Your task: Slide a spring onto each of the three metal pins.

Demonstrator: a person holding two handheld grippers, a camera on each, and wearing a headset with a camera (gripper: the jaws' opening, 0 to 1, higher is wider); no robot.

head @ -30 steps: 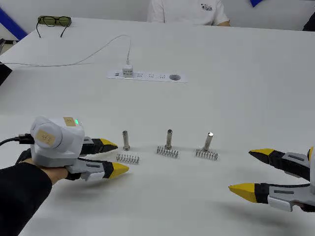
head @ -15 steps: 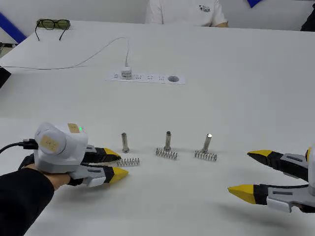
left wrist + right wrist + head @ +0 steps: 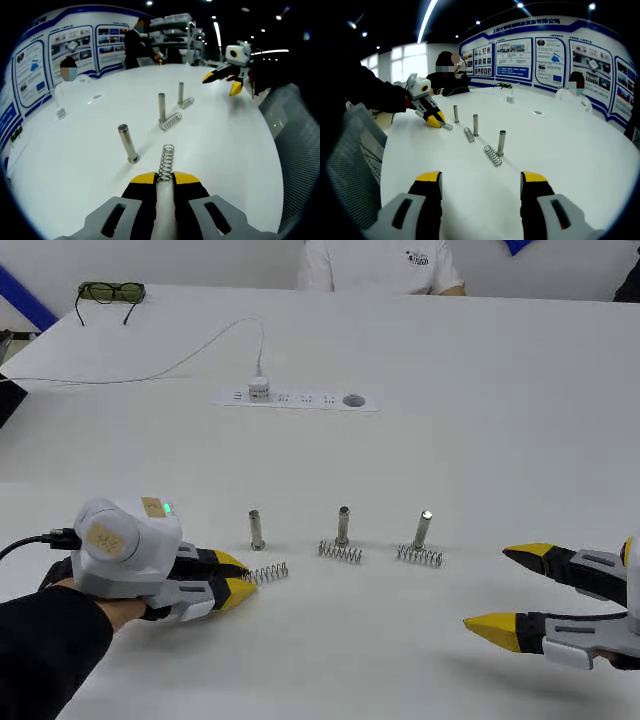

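Closing my left gripper point(image 3: 238, 575) on the near end of the left spring point(image 3: 265, 573): in the left gripper view the yellow tips point(image 3: 165, 177) stand almost together with the last coils of that spring point(image 3: 166, 161) pinched between them. The rest of the spring runs straight out from the jaws over the white table point(image 3: 450, 440). I cannot tell whether its far end rests on the surface or is lifted.

The left pin point(image 3: 256, 529) stands upright just beside the spring, bare. The middle pin point(image 3: 343, 524) and right pin point(image 3: 423, 528) also stand upright and bare. The middle spring point(image 3: 340, 551) lies flat in front of the base of its pin, and the right spring point(image 3: 419, 556) likewise.

My right gripper point(image 3: 487, 587) hangs well apart from the row, off to the right, jaws spread wide and holding nothing. In its own view point(image 3: 481, 177) the right pin point(image 3: 501, 142) and right spring point(image 3: 492, 155) lie nearest.

Further back on the table: a white power strip point(image 3: 300, 397) with a cable plugged in, and a pair of glasses point(image 3: 108, 288) at the far left corner.
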